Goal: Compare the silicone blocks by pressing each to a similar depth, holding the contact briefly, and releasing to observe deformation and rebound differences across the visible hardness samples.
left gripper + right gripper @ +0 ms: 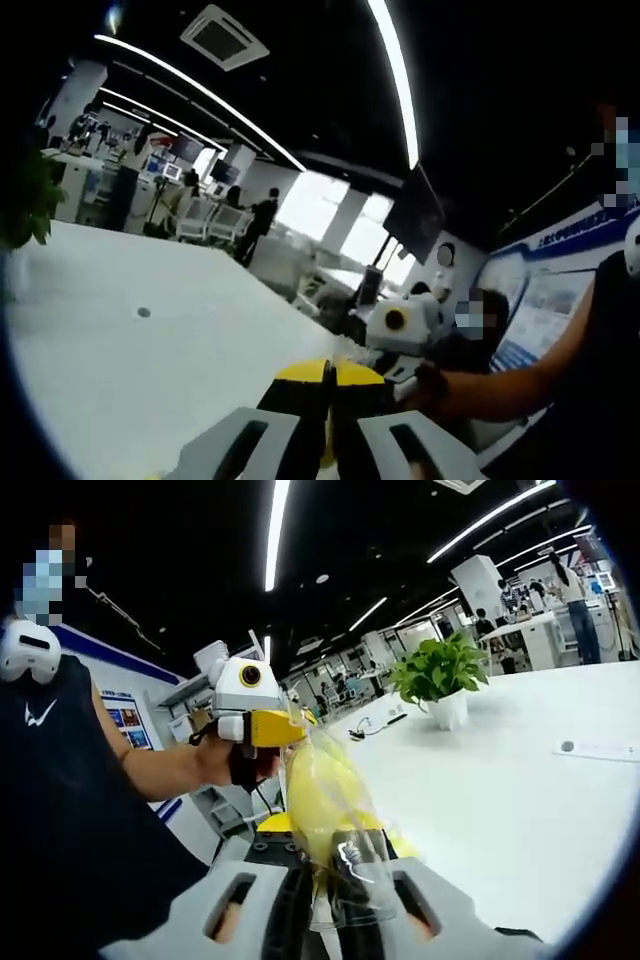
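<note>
Yellow block in clear plastic bag [325,810]: pinched in right tongs [335,895], raised above white tabletop [500,790]. Left tongs [327,425]: closed, nothing between jaws; also seen in right gripper view, held in person's hand [232,762]. Potted plant [440,675] on tabletop beyond.

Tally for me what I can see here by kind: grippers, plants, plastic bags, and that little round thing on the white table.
Grippers: 2, the left gripper and the right gripper
Potted plants: 1, the potted plant
Clear plastic bags with yellow contents: 1, the plastic bag
Small round marks on the white table: 1, the round mark
Total: 5
</note>
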Motion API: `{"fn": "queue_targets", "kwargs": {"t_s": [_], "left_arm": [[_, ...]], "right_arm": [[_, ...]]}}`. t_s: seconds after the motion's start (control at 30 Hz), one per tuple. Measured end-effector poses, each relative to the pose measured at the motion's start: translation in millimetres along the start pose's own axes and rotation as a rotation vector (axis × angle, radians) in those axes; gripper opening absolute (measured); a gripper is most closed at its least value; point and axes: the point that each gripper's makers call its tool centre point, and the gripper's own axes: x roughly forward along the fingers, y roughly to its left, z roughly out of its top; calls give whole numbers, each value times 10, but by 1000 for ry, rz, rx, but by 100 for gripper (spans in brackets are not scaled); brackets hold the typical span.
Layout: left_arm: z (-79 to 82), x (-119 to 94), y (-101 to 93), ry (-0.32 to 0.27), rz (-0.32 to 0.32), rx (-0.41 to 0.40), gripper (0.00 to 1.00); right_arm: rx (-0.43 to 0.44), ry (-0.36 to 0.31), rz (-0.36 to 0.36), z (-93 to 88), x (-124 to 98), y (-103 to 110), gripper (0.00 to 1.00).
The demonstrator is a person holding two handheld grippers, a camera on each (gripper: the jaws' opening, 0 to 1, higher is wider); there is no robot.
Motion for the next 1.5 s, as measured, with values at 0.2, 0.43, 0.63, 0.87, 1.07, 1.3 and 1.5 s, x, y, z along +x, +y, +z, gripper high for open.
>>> {"fn": "queue_targets", "kwargs": {"t_s": [0.2,0.43,0.63,0.87,1.07,1.3,1.5], "left_arm": [[-9,10,-17,5,-11,-19,0],[-46,33,-13,13,-8,-61,0],[-20,33,-29,1,-7,-47,0],[42,24,-59,-25,-20,-53,0],[93,36,-96,-39,-33,-51,0],[107,78,-166,-37,-68,-48,0],[153,107,-204,-57,-68,-23,0]], "right_arm": [[-2,-12,-2,-11,-16,2,0],[11,-24,-6,-41,-32,-15,2],[-8,-58,-12,-9,-26,-26,5],[-25,-103,-16,45,-24,-33,9],[-52,-125,-33,97,-29,-55,13],[-63,-141,-68,118,-72,-81,22],[-78,-164,-102,160,-110,-111,38]]}}
